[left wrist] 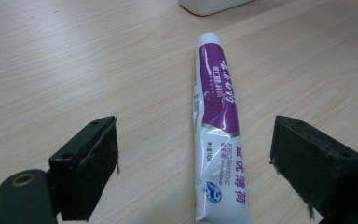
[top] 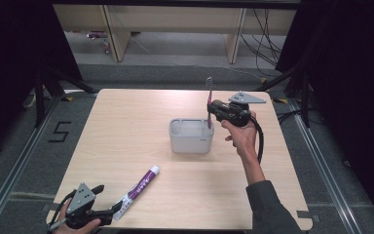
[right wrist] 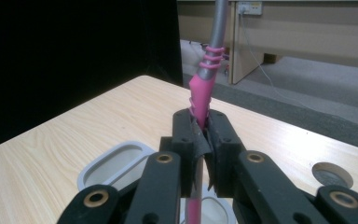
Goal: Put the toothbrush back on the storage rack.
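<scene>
A pink and grey toothbrush (top: 209,101) stands upright, head up, above the right end of the grey holder box (top: 191,136). My right gripper (top: 211,108) is shut on its handle; in the right gripper view the jaws pinch the pink handle (right wrist: 200,95), with the box's open compartment (right wrist: 116,163) below. A purple and white toothpaste tube (top: 138,190) lies on the table near the front. My left gripper (top: 116,210) stands open at the tube's crimped end. In the left gripper view the tube (left wrist: 217,121) lies between the wide jaws, untouched.
The wooden table (top: 126,126) has a round cable hole (right wrist: 332,174) near its far right corner. Dark curtains flank both sides. Beyond the far edge are furniture legs and loose cables on the floor.
</scene>
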Demonstrator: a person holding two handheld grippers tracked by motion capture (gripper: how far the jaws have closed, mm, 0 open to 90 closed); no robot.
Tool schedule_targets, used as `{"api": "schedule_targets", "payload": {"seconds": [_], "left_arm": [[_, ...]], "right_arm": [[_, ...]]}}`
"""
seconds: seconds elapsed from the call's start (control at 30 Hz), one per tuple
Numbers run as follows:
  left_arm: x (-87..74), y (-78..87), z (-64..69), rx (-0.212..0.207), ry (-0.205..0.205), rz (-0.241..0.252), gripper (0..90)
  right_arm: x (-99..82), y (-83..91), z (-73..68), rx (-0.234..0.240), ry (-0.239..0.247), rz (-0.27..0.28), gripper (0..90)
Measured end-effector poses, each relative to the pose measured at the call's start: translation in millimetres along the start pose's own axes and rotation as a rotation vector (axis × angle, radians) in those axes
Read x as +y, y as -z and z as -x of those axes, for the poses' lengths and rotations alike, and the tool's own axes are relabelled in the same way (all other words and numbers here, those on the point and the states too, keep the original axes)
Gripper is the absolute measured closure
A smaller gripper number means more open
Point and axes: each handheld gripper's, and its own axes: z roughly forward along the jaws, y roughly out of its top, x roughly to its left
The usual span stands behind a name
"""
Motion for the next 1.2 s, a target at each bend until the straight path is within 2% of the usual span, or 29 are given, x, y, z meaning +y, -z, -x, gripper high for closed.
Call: {"api": "schedule_targets", "payload": {"seconds": [0.07,0.1,0.23,0.27,0.3,0.43,0.47,0.5,0.53,0.63,0.67,0.7,0.73,0.8,0.83,0.87,0.9,0.97,1.13,1.17,1.2], "left_arm": [[-0.3,-0.3,-0.8,-0.007,-0.004,0.002,14.8],[-0.2,-0.2,-0.6,-0.005,-0.001,0.003,14.8],[-0.4,-0.3,-0.6,-0.007,0.002,0.008,14.8],[-0.3,-0.4,-0.6,-0.008,0.001,0.007,14.8],[-0.3,-0.2,-0.5,-0.008,0.001,0.006,14.8],[-0.3,-0.6,0.2,-0.005,0.007,0.011,14.8],[-0.1,0.0,0.2,-0.001,0.003,0.002,14.8],[-0.2,-0.5,0.4,-0.003,0.005,0.007,14.8],[-0.1,-0.4,0.4,-0.003,0.002,0.005,14.8],[-0.3,-0.7,0.3,-0.007,0.007,0.011,14.8],[-0.3,-0.7,0.2,-0.009,0.007,0.013,14.8],[-0.4,-0.7,0.2,-0.010,0.007,0.014,14.8],[-0.4,-0.8,0.2,-0.010,0.005,0.013,14.8],[0.0,-0.1,-0.1,-0.004,-0.004,-0.002,14.8],[-0.2,-0.4,0.0,-0.005,-0.003,0.000,14.8],[-0.2,-0.4,0.1,-0.005,-0.004,-0.001,14.8],[-0.2,-0.4,0.0,-0.005,-0.005,-0.002,14.8],[-0.3,-0.7,-0.2,-0.008,-0.003,0.002,14.8],[-0.2,-0.3,-0.1,-0.006,-0.007,-0.003,14.8],[-0.2,-0.4,0.0,-0.006,-0.006,-0.003,14.8],[-0.2,-0.3,0.1,-0.006,-0.008,-0.004,14.8]], "right_arm": [[-0.9,-1.6,0.4,0.003,-0.007,-0.006,83.1],[-2.5,-2.9,-0.8,-0.004,-0.034,-0.021,83.0],[-6.2,-7.7,2.2,-0.001,-0.019,-0.016,83.1],[-7.6,-8.5,2.3,-0.013,-0.018,-0.008,83.1],[-9.5,-9.9,3.2,-0.011,-0.033,-0.026,83.0],[-12.0,-12.9,6.0,-0.015,-0.032,-0.028,83.0],[-12.4,-13.6,5.2,-0.012,-0.050,-0.033,83.0],[-13.2,-14.5,7.1,-0.032,-0.017,-0.024,83.0],[-14.5,-15.3,5.6,-0.017,-0.054,-0.030,83.0],[-18.2,-18.4,6.1,-0.021,-0.042,-0.043,83.0],[-20.4,-19.0,4.5,-0.031,-0.071,-0.051,83.0],[-22.1,-21.2,8.6,-0.032,-0.027,-0.035,83.0],[-23.9,-21.6,7.3,-0.027,-0.062,-0.042,83.0],[-25.6,-21.4,9.3,-0.038,-0.047,-0.054,82.9],[-27.7,-22.5,8.7,-0.026,-0.076,-0.055,83.0],[-29.3,-22.6,11.2,-0.038,-0.050,-0.052,83.0],[-29.3,-22.6,11.2,-0.038,-0.050,-0.052,83.0],[-31.2,-23.5,11.3,-0.021,-0.077,-0.052,82.9],[-34.4,-24.1,12.4,-0.035,-0.068,-0.062,82.9],[-36.8,-25.1,11.4,-0.033,-0.088,-0.067,82.9],[-36.8,-25.1,11.4,-0.033,-0.088,-0.067,82.9]]}}
